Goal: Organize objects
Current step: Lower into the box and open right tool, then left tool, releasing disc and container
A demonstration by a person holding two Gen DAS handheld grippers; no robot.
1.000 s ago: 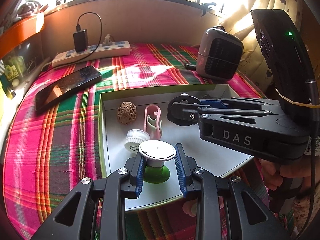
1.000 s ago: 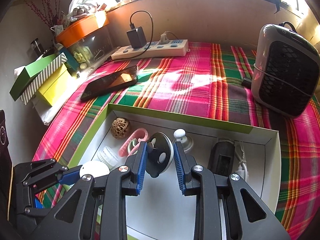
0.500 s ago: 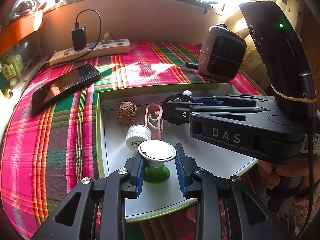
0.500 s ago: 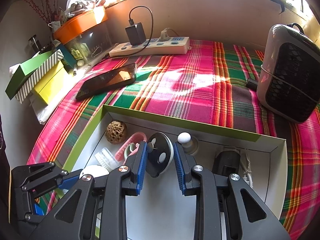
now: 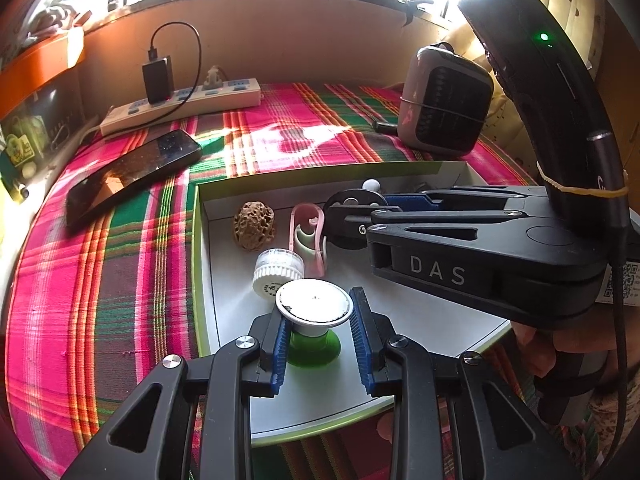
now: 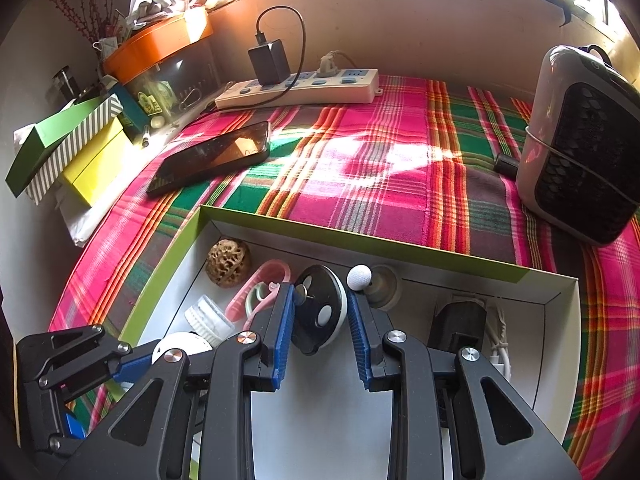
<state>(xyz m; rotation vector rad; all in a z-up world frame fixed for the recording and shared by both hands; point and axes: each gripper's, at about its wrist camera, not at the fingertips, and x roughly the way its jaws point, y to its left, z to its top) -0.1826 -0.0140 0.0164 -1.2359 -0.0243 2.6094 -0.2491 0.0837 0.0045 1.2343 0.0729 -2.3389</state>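
While the left tongs (image 5: 318, 334) pinched the green-and-white suction cup's stem, the right tongs (image 6: 320, 332) squeezed the round black-and-white disc, both low inside the white box (image 6: 558, 356) for tidy placing.

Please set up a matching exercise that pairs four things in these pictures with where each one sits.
Things:
1. walnut
2. phone
3. charger
4. black disc

Places:
A. plugged into the power strip
B. between the right tool's pads
C. in the box's far left corner
D. flat on the plaid cloth, left of the box

Pairs: 1-C, 2-D, 3-A, 4-B
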